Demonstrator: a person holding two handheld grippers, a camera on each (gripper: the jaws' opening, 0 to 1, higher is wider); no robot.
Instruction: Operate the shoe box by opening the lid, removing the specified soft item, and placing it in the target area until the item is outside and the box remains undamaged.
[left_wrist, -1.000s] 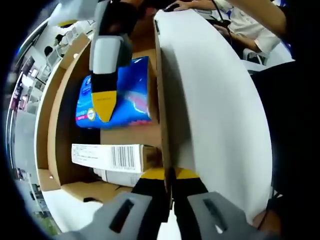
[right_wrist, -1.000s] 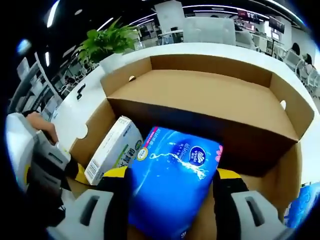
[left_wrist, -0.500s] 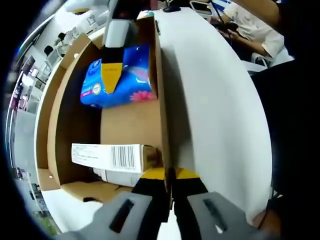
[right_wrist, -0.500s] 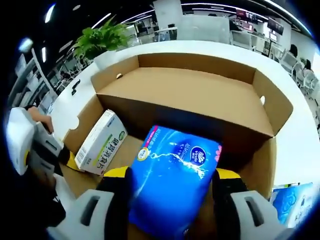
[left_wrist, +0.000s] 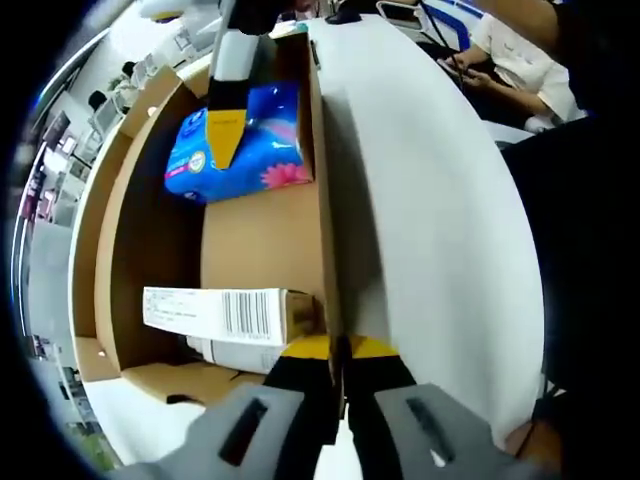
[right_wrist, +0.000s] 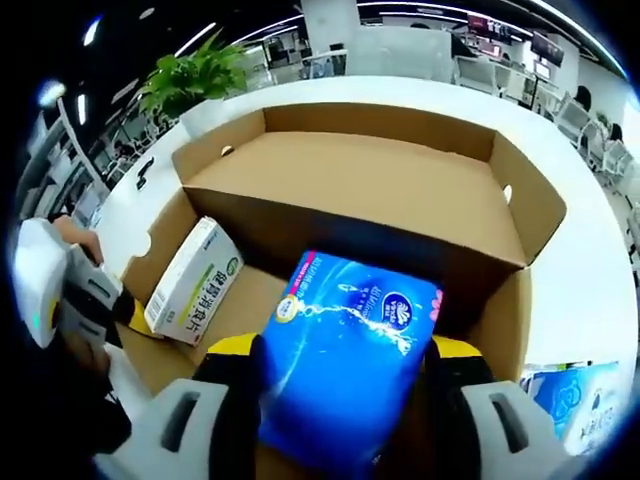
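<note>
Shoe box (right_wrist: 520, 190): sitting open, landmark.
Blue tissue pack (right_wrist: 345, 365): hanging above the box floor; looking soft, light, slippery, best squeezed across its sides.
White carton (right_wrist: 190, 292): lying inside the box.
Right gripper (right_wrist: 340, 385): pinching the pack's sides.
Left gripper (left_wrist: 332, 350): clamping the box wall.

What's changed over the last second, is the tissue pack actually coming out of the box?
Yes. The right gripper, shut on the blue tissue pack, has lifted it up from the box floor, away from the white carton; the shoe box now sits lower in its view. The left gripper stays clamped on the box wall, and the carton has not moved.
</note>
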